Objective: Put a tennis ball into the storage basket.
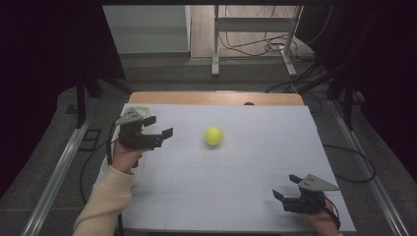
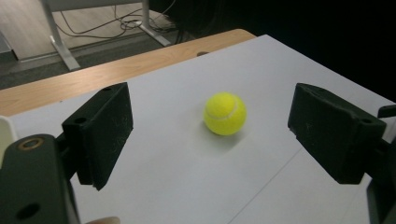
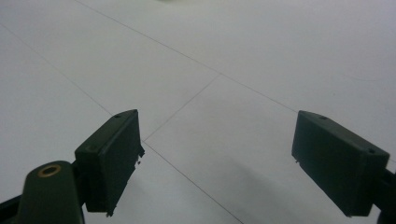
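Left side: my left fingers (image 1: 161,127) stand released with nothing between them, held above the white counter (image 1: 246,196) near its left edge and aimed level toward the tennis ball (image 1: 213,135). My forearm comes up from the near edge, wrist raised, a pale container (image 1: 142,111) just behind the gripper. Centre: the tennis ball lies alone on the counter, well apart from both grippers; in the left gripper view it lies ahead between the two fingers (image 2: 105,130). Risk, in my judgement: a round ball will roll if one finger touches it first, or squirt out if I close off-centre or too high. Right side: my right fingers (image 1: 286,187) are also released and empty, low over the near right corner, pointing left across the bare counter.
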Demonstrator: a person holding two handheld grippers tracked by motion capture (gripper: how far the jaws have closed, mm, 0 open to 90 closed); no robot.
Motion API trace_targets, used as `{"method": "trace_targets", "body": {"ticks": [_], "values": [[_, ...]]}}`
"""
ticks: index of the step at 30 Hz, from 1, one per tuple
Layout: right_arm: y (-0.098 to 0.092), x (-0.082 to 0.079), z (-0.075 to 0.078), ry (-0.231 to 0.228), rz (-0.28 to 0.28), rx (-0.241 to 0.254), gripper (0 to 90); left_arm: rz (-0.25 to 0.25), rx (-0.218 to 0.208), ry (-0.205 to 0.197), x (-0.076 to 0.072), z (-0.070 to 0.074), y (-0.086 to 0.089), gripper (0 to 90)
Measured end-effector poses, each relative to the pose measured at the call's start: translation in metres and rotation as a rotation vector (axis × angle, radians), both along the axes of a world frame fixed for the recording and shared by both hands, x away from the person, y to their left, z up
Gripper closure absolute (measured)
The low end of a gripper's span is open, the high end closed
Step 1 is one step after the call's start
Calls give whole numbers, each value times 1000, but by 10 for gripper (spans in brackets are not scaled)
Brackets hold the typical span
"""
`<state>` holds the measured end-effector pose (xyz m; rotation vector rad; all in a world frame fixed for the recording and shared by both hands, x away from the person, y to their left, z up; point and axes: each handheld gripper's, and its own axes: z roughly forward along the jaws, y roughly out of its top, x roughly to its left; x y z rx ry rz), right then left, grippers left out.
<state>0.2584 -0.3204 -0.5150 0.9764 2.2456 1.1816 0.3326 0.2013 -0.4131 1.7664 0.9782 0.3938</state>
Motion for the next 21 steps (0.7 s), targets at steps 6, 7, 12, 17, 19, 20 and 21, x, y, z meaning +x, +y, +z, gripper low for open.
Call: {"method": "trace_targets", "body": {"ticks": [6, 7, 12, 17, 19, 20, 21], "values": [[0, 0, 0, 0, 2, 1, 162, -23, 23, 1, -2, -7, -10, 144], [0, 0, 0, 1, 2, 1, 162, -25, 26, 2, -3, -8, -11, 144], [0, 0, 0, 1, 4, 1, 162, -35, 27, 1, -3, -9, -15, 144], [0, 0, 0, 2, 4, 0, 162, -45, 15, 8, -3, -9, -17, 145], [0, 0, 0, 2, 3, -1, 162, -53, 19, 11, -3, -10, -19, 145], [0, 0, 0, 2, 3, -1, 162, -53, 19, 11, -3, -10, -19, 145], [0, 0, -1, 2, 3, -1, 162, -58, 19, 14, -3, -12, -21, 145]]}}
